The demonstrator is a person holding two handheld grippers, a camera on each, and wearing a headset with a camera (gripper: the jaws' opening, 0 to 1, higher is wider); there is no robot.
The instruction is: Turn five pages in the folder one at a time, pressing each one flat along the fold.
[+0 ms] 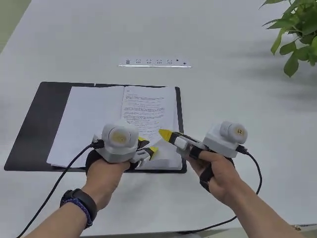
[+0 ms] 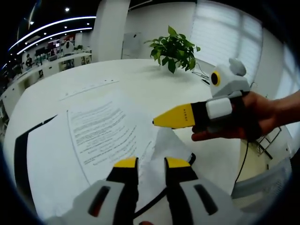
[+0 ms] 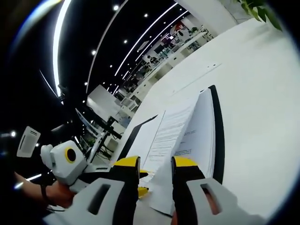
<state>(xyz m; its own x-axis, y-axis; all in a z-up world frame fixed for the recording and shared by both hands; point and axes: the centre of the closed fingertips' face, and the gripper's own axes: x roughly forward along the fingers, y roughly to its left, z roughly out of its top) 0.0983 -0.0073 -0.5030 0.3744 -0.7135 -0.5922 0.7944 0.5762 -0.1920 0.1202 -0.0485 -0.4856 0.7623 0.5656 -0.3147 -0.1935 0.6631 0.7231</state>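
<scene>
Near the front edge of the table (image 1: 223, 89) we see a black folder (image 1: 34, 129) lying open. Our left gripper (image 1: 147, 146), jaws apart, sits at its lower edge. Our right gripper (image 1: 163, 133), jaws slightly apart, straddles the lifted bottom corner of the right-hand page (image 3: 161, 187).

The white worktop (image 1: 237, 74) carries an open black folder (image 1: 34, 129) lying flat at about 8 o'clock in the head view, its white pages spread across both covers. A flat silver socket strip (image 1: 154, 62) lies just beyond it at 12 o'clock. A leafy green plant (image 1: 297, 29) stands at 2 o'clock, well apart from the folder. Two black cables (image 1: 54, 188) trail over the near edge, at 5 and 7 o'clock.
</scene>
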